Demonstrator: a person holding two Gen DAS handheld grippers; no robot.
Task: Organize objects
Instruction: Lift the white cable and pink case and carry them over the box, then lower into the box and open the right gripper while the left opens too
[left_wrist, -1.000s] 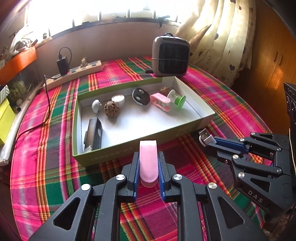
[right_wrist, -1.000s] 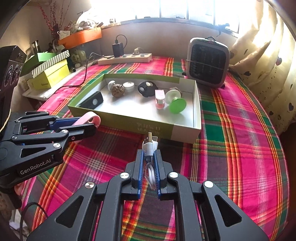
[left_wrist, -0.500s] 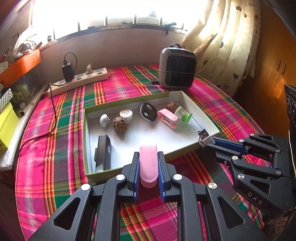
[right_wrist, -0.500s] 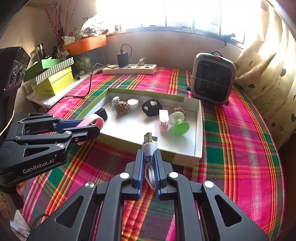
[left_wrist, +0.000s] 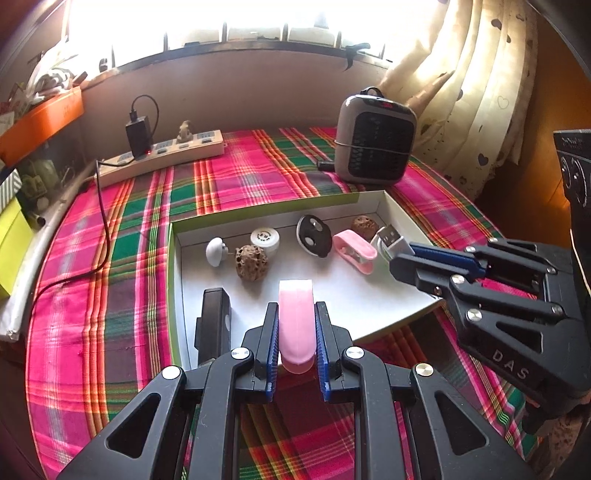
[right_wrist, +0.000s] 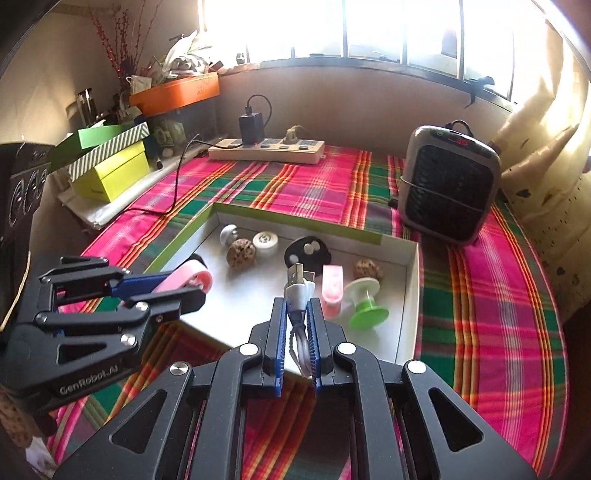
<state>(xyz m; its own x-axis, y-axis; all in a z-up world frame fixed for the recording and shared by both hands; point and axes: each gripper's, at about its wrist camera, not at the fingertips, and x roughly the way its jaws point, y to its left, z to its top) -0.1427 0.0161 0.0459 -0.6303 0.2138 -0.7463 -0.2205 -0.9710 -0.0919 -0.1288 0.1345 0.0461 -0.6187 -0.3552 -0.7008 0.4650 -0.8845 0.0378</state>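
My left gripper is shut on a pink loop-shaped clip and hovers over the near edge of a shallow white box with green sides. My right gripper is shut on a white USB cable plug, held above the box's near right part; in the left wrist view that plug shows at the right. Inside the box lie a black device, a brown walnut, a white round lid, a black oval piece, a second pink clip and a green spool.
A grey space heater stands behind the box at the right. A power strip with a black charger and its cord lies at the back. Stacked green and striped boxes sit at the left edge. A curtain hangs at the right.
Both grippers have moved forward and a little up, from in front of the box to over its near edge. Each stays shut on its object.
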